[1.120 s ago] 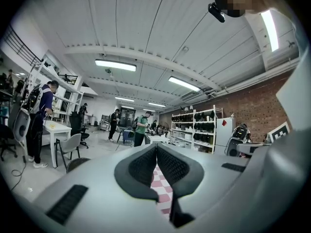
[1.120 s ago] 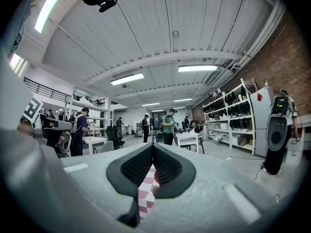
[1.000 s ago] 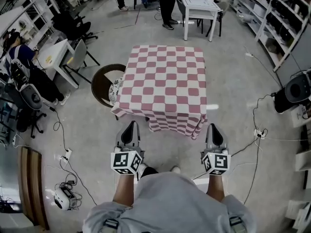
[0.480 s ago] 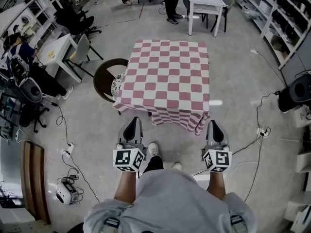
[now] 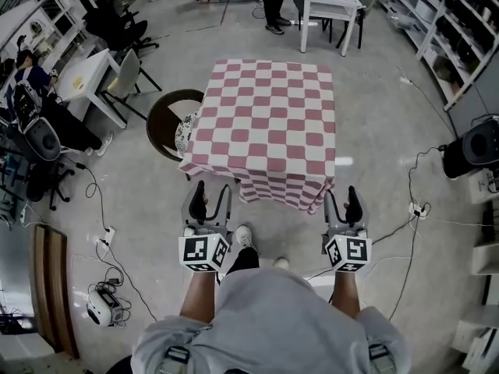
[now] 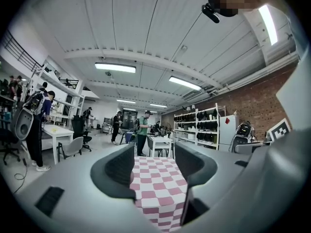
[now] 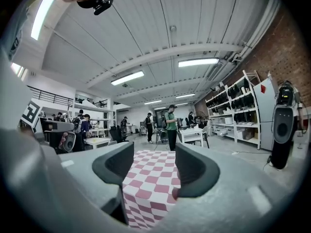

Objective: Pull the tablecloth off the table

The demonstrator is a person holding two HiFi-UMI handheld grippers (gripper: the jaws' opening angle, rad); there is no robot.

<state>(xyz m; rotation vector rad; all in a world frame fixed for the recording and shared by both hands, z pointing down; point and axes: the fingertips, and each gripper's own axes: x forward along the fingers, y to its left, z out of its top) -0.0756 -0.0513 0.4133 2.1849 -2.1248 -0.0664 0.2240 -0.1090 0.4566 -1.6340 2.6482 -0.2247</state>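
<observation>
1. Both arms reach forward, level. Left tool (image 5: 211, 201) and right tool (image 5: 341, 201) have jaws just opened wide, nothing between them.
2. Red-and-white checked fabric tablecloth (image 5: 265, 123) drapes the hidden desk; its soft, folded near hem hangs just beyond both tools.

Round table (image 5: 161, 127): dark brown, on the floor.
Grey chair (image 5: 127, 75): just left of the round table.
White desk (image 5: 80, 84): left of it, past the chair.
White table (image 5: 331, 5): well apart, upper right.

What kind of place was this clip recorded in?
Probably a lab or workshop-style workroom, not a home: shelving racks along one wall, white work desks with office chairs, and cables trailing over a bare floor around the checkered tablecloth.
</observation>
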